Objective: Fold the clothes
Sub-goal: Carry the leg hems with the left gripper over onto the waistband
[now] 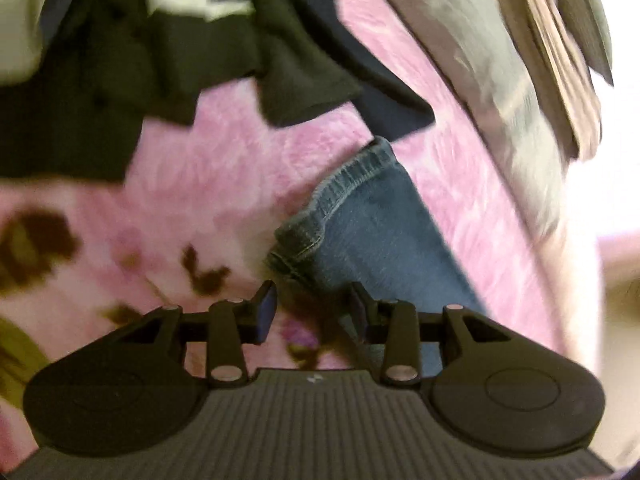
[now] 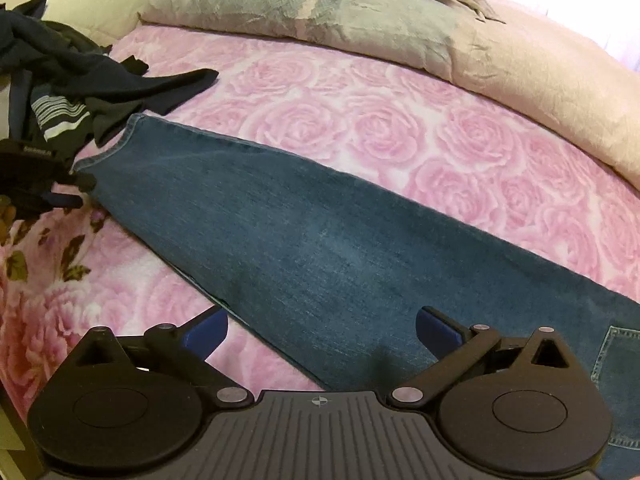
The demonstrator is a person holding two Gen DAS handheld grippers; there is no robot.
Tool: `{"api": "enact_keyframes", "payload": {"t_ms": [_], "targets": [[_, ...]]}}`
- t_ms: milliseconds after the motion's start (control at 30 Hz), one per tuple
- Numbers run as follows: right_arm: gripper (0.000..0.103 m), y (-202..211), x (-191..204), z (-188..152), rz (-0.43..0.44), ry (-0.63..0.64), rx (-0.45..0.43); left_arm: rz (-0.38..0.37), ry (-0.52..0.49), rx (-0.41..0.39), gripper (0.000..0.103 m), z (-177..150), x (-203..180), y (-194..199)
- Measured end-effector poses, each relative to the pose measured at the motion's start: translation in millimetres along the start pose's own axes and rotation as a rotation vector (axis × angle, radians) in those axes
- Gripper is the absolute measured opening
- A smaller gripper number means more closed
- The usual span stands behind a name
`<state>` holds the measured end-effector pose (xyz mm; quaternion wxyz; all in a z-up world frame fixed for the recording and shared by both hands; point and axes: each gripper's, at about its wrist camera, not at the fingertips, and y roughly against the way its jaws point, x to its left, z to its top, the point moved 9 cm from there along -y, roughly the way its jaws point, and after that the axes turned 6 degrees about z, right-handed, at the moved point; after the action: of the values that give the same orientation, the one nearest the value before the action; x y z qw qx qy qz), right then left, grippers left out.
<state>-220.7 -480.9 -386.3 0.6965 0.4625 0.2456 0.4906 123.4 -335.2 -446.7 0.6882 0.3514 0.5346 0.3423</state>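
A pair of blue jeans (image 2: 320,232) lies flat and folded lengthwise on a pink rose blanket (image 2: 360,120). The leg hem points left and a back pocket (image 2: 616,360) shows at the lower right. My right gripper (image 2: 322,320) hovers over the thigh part, its jaws wide open and holding nothing. In the left wrist view the hem of the jeans (image 1: 360,216) lies just ahead of my left gripper (image 1: 314,304). Its jaws stand partly apart and the pads press on nothing. The right wrist view shows that left gripper (image 2: 78,190) at the hem end.
A heap of dark clothes (image 2: 60,72) with a white-striped piece lies at the far left, close to the hem; it appears again as the dark clothes (image 1: 160,40). A grey-beige pillow (image 2: 320,12) runs along the far side of the bed.
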Motion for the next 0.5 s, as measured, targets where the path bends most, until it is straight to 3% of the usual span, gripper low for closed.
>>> {"api": "enact_keyframes", "payload": {"t_ms": [167,300,400,500], "targets": [[0.103,-4.3,-0.4,-3.4,-0.007,-0.009,0.019,-0.078,0.220,-0.026,0.032,2.9,9.9,-7.8],[0.103,-4.3,4.5,-1.2,-0.009,0.015,0.009,-0.125,0.251,-0.060,0.031,9.6,5.2,-8.2],[0.103,-6.2,6.9,-0.2,-0.001,0.012,0.009,-0.104,0.260,-0.054,0.013,8.8,9.6,-11.7],[0.103,-6.6,8.4,1.0,0.001,0.011,0.007,-0.064,0.218,-0.067,0.007,8.5,7.6,-10.0]]}}
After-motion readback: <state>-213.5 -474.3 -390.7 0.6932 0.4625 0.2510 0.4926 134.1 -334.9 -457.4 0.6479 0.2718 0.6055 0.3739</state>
